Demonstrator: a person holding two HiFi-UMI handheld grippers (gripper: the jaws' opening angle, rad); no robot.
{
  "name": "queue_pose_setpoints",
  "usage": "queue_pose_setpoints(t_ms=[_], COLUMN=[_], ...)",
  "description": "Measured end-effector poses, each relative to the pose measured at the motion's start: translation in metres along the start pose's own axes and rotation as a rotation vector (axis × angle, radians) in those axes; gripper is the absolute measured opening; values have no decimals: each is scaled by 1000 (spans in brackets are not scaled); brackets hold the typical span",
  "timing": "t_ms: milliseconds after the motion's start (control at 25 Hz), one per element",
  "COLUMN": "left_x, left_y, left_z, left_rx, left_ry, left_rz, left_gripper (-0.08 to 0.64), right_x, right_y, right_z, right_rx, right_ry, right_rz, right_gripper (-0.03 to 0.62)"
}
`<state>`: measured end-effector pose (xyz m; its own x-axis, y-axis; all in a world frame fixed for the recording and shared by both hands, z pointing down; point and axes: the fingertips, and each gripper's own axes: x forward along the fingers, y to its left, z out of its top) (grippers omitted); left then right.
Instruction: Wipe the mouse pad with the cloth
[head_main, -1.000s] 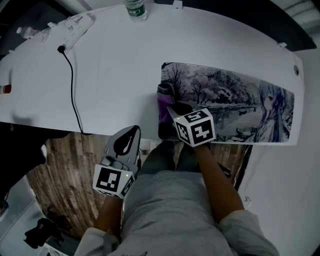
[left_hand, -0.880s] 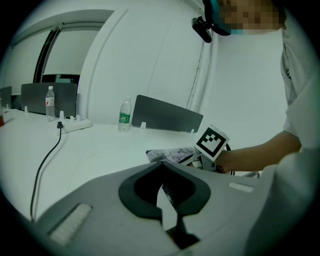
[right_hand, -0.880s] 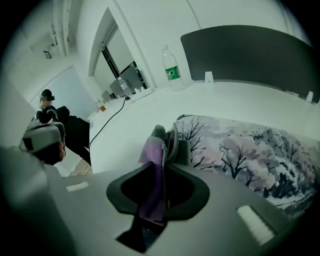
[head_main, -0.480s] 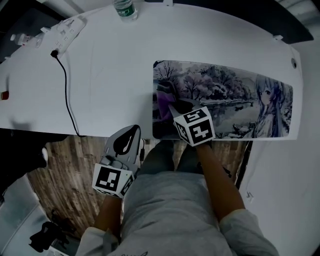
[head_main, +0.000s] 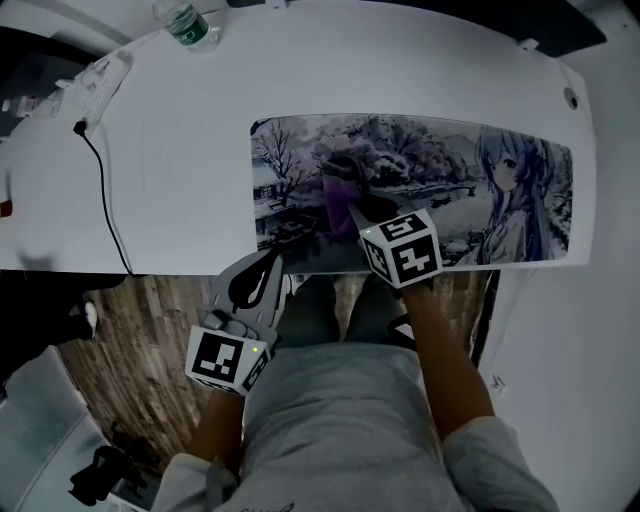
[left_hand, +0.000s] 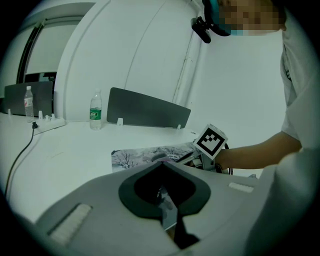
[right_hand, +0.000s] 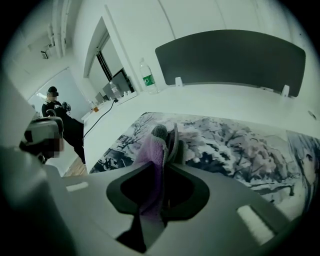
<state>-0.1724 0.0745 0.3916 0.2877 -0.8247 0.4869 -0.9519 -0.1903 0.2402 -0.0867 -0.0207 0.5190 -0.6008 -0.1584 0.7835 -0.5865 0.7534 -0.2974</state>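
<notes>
A long printed mouse pad lies on the white desk along its near edge. My right gripper is shut on a purple cloth, which rests on the pad left of its middle. The cloth's grey tip sticks out past the jaws. My left gripper hangs below the desk edge, off the pad, with its jaws shut on nothing.
A water bottle stands at the desk's far edge. A power strip with a black cable lies at the far left. A dark divider panel stands behind the desk. A person stands at the far left.
The right gripper has slid the cloth rightward along the pad, from its left end toward the middle. The head view has shifted. The left gripper has stayed put.
</notes>
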Motion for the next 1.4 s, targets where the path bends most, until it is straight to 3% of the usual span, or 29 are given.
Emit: queue_pose_setpoints(t_ms=[840,1400], left_x=[123,183], left_y=[-168,-245], left_z=[17,34], left_rx=[17,50], left_ry=[21,26], left_rz=[-71,-120], left_gripper=[20,20], right_x=[-114,-185], right_y=[-187,-300], right_z=[-69,-109], right_rx=[47,97], right_ry=[4,3], right_rz=[-57,-155], right_gripper=[78,78])
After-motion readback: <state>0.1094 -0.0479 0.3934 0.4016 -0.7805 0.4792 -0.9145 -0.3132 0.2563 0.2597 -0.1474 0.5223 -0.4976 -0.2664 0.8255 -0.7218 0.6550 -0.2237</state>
